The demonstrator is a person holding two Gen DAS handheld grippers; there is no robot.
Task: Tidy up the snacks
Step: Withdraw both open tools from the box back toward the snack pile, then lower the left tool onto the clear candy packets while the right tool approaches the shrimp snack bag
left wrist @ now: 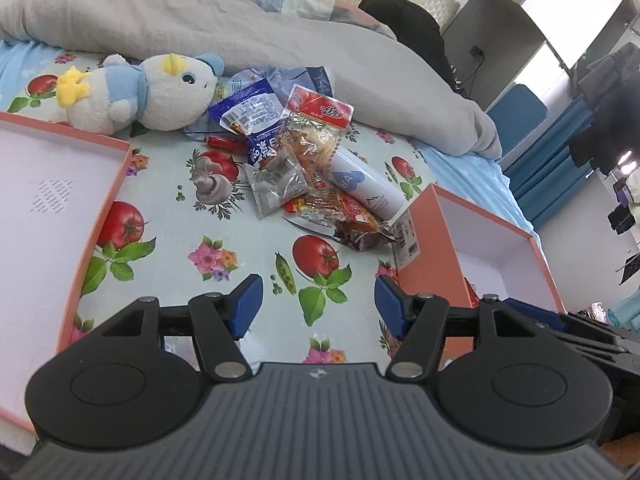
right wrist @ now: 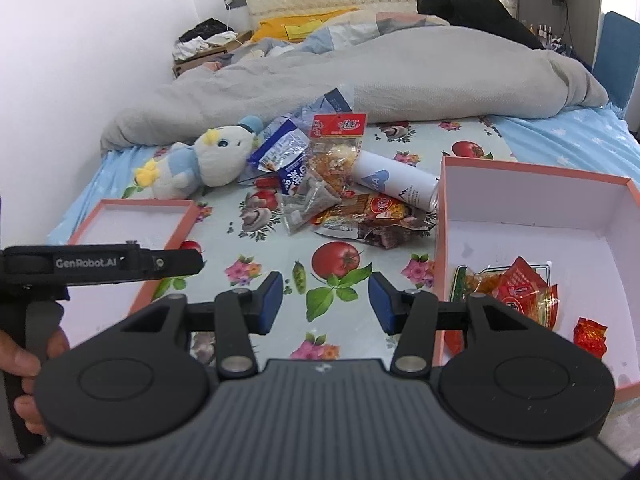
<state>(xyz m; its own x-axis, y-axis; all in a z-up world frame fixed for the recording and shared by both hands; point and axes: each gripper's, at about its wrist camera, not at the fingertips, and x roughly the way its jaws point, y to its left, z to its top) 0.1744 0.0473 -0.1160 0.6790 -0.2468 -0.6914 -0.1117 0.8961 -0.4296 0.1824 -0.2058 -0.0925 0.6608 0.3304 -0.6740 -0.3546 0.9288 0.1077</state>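
A pile of snack packets [left wrist: 304, 160] [right wrist: 328, 184] lies on the flowered sheet in the middle of the bed, with a white spray can [left wrist: 366, 184] [right wrist: 394, 182] beside it. An orange box [right wrist: 532, 216] [left wrist: 480, 240] on the right holds several red and orange snack packets [right wrist: 516, 292]. An orange lid [left wrist: 48, 208] [right wrist: 132, 220] lies on the left. My left gripper [left wrist: 318, 306] is open and empty, held above the sheet short of the pile. My right gripper [right wrist: 326, 300] is open and empty, just left of the box.
A blue and white plush toy [left wrist: 140, 92] [right wrist: 200, 160] lies left of the pile. A grey quilt [left wrist: 240, 28] [right wrist: 380, 68] is bunched behind it. The left gripper's body [right wrist: 100, 264] shows at the left edge of the right wrist view.
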